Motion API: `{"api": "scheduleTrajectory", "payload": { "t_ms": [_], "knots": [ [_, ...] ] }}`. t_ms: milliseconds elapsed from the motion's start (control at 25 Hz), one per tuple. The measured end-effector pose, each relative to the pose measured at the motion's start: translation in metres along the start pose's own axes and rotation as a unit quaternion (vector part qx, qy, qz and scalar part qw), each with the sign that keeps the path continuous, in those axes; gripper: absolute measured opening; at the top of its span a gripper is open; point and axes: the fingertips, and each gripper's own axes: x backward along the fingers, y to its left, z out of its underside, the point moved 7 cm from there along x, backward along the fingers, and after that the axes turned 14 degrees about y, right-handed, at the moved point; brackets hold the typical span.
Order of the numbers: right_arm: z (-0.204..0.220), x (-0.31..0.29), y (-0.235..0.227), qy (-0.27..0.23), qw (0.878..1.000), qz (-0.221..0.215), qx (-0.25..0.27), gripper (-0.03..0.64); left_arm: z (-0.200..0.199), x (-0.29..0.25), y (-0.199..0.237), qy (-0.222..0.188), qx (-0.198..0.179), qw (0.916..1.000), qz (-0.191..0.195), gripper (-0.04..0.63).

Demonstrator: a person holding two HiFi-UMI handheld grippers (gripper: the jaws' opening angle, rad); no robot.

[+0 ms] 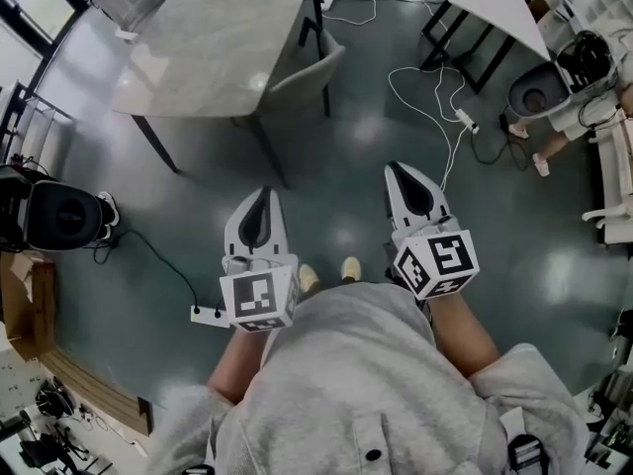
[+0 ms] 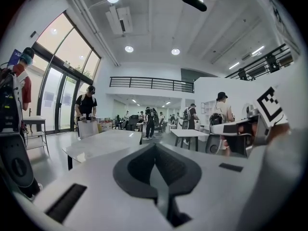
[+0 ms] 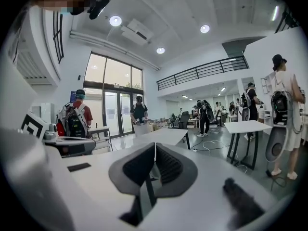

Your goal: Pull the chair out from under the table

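Seen from above, a dark glossy floor (image 1: 356, 201) spread out before a person in a grey top. At the far left edge stood a round black machine (image 1: 59, 216), with a cord running to a power strip (image 1: 205, 314).

Further right, a large pale table (image 1: 208, 28) lay slantwise across the top. A grey chair (image 1: 309, 72) was tucked under its right-hand long edge, with only the backrest clear of the tabletop. Bare floor lay open between the chair and both grippers.

The left gripper (image 1: 263, 196) had its jaws pressed together with nothing between them, well short of the table's near edge. The right gripper (image 1: 396, 171) was likewise closed and empty, pointing over open floor. Right of it, a white cable (image 1: 463, 119) trailed across the floor near a second table (image 1: 490, 3) at the top right edge.
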Motion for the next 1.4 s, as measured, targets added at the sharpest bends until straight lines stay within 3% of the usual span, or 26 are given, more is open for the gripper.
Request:
{"api": "scheduleTrajectory", "payload": {
  "t_ms": [640, 960, 1400],
  "knots": [
    [-0.005, -0.029, 0.018, 0.000, 1.000, -0.002, 0.003, 0.028, 0.000, -0.016, 0.031, 0.008, -0.013, 0.9998, 0.014, 0.014],
    [-0.010, -0.051, -0.016, -0.009, 1.000, 0.005, -0.006, 0.028, -0.017, -0.053, 0.020, -0.001, -0.025, 0.9994, 0.024, 0.014],
    [-0.030, -0.119, -0.083, 0.007, 1.000, 0.002, -0.018, 0.028, -0.041, -0.139, 0.022, 0.021, -0.025, 0.9993, 0.017, 0.014]
  ]
}}
